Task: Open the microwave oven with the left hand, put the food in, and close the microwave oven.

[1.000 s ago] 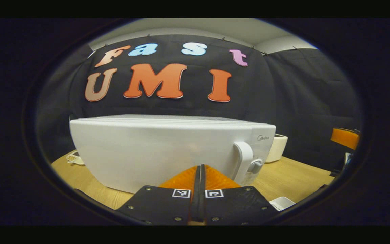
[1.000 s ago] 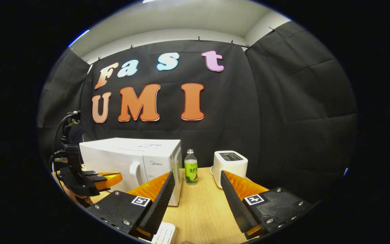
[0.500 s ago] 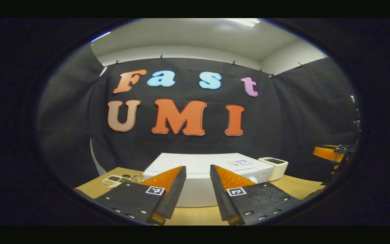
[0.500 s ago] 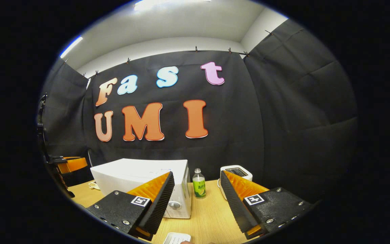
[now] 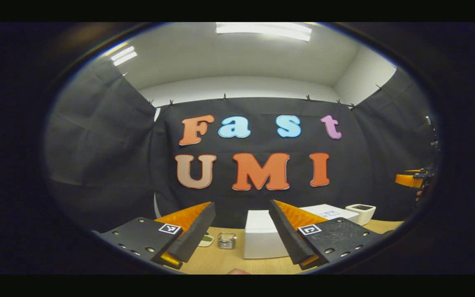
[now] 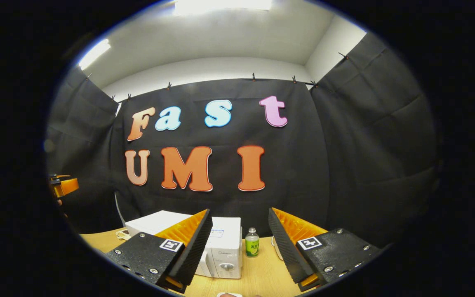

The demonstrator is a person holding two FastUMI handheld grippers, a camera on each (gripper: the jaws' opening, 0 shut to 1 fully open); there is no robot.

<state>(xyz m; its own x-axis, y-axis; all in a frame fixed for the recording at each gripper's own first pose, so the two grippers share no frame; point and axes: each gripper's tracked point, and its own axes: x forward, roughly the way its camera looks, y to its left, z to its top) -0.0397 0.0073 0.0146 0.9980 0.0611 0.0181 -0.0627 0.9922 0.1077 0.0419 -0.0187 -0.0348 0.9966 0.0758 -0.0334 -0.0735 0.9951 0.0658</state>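
Note:
The white microwave [image 5: 262,241] stands on the wooden table [image 5: 221,262], low and small in the left gripper view, with only its plain left wall and top showing there. My left gripper [image 5: 242,206] is open, held high and well back from it, with nothing between its fingers. In the right gripper view the microwave [image 6: 223,247] shows its front with a knob, and its door looks shut. My right gripper [image 6: 239,212] is open too, raised and apart from the microwave. Far off at each view's edge, the other gripper [image 5: 410,180] [image 6: 62,185] is seen.
A green-labelled bottle [image 6: 252,248] stands right of the microwave, and a white toaster [image 5: 360,212] beyond it. A small glass jar [image 5: 226,240] and a small dish [image 5: 207,240] sit left of the microwave. A white object [image 6: 229,294] lies at the near table edge.
My left gripper went from shut, close against the microwave's front, to open. Both grippers have risen and drawn back, so the microwave looks smaller and lower.

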